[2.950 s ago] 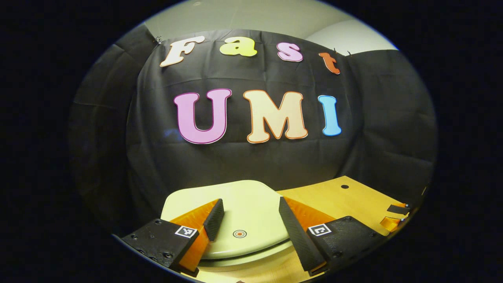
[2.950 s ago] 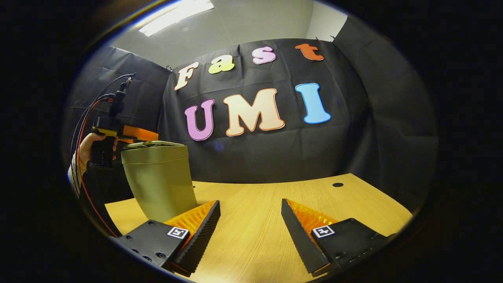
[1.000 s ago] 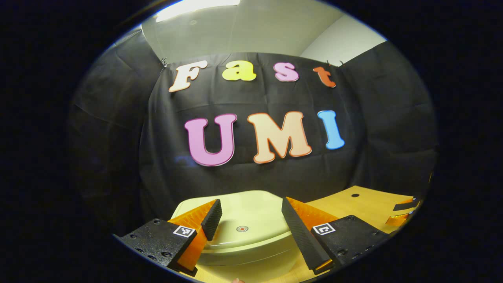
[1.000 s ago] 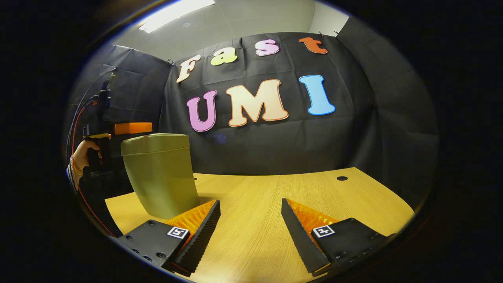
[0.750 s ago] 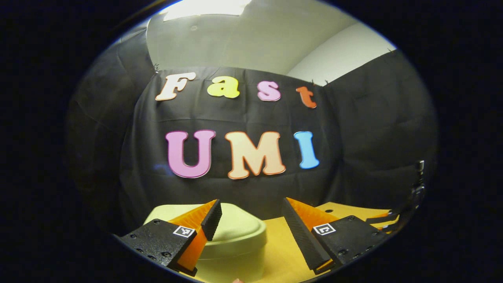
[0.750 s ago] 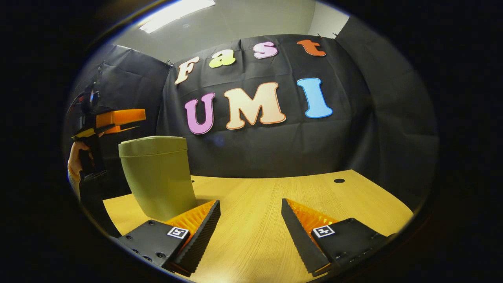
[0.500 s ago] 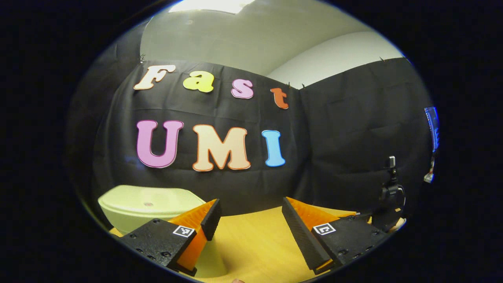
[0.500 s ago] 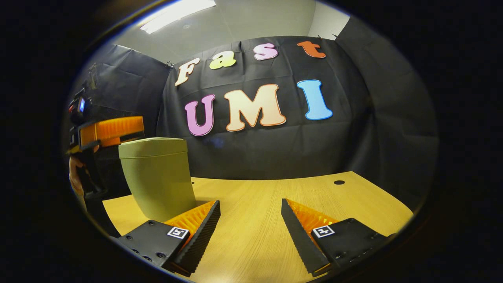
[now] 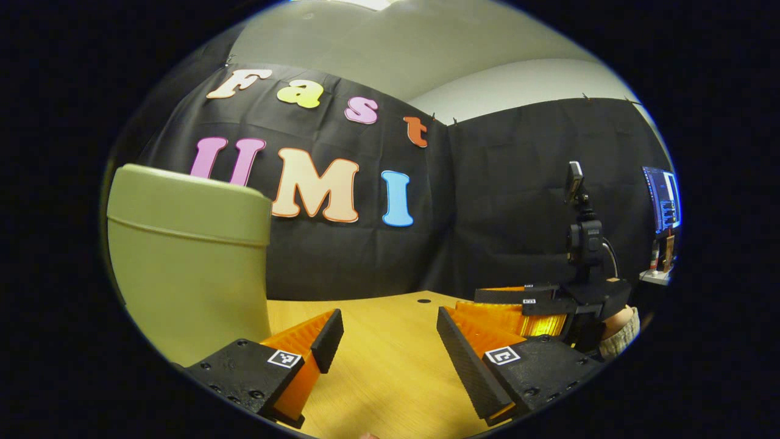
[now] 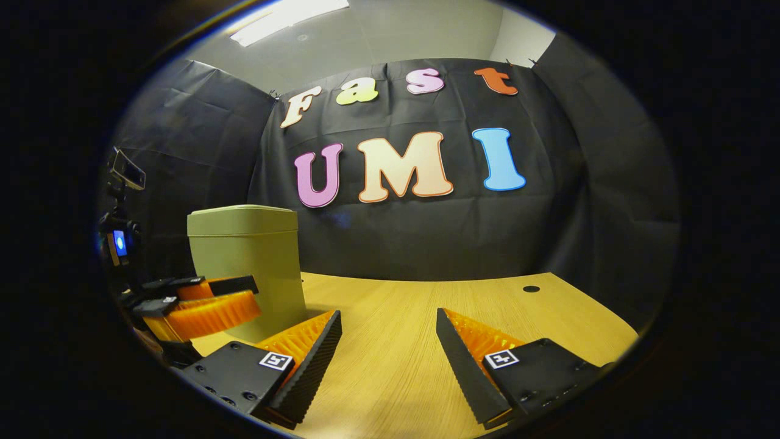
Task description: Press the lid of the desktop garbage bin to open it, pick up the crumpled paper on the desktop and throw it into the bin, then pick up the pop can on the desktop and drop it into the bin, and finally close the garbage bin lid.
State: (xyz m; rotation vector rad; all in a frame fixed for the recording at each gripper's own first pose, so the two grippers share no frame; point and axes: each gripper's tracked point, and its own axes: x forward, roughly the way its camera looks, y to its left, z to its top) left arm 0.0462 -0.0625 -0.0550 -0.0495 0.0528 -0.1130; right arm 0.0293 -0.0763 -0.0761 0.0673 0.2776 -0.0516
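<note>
Lid [image 10: 242, 211] sits shut on the bin [image 9: 183, 268], left of the left tongs [image 9: 385, 342]. Both tongs spread, empty; right tongs [image 10: 388, 346] over bare counter [image 10: 426, 305]. Looks finished.

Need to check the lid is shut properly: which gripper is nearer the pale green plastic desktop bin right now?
Left. The left gripper sits low, right beside the pale green plastic desktop bin, fingers open. The right gripper is farther off over the wooden desk, also open.
</note>
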